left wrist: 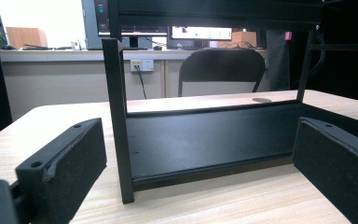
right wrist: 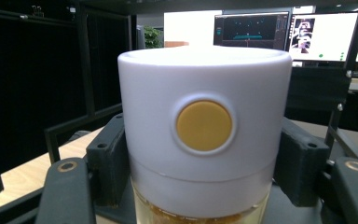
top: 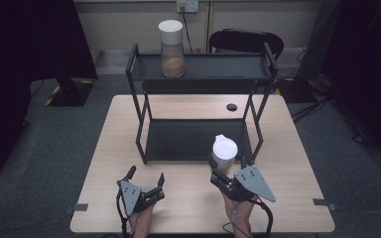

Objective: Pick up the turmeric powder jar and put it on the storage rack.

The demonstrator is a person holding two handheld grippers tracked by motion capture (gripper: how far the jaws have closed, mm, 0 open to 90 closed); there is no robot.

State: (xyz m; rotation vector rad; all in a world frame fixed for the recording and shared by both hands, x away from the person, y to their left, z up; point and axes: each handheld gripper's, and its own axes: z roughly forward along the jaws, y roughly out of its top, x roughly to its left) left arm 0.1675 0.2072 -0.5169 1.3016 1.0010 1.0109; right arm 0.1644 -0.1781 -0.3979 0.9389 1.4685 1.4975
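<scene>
Standing upright, white-lidded jar [top: 224,153] clamped in right hand-held gripper [top: 226,173].

Both grippers are black and boxy, each carried at the end of a bare forearm with no sleeve in sight. The left gripper [top: 145,179] has a small grey plate behind its fingers, marked by a few dark screw holes, and a thin black cable running back from it. The right gripper [top: 226,165] bears a larger grey three-cornered plate just behind its fingers, also dotted with screw holes, and a thicker black cable looping away behind that. Up close, the fingers [left wrist: 63,163] are thick, flat-faced black blocks with matte pads and small round holes on top. Brass-coloured screw rings sit in the rounded black arms behind the fingers [right wrist: 105,161].
</scene>
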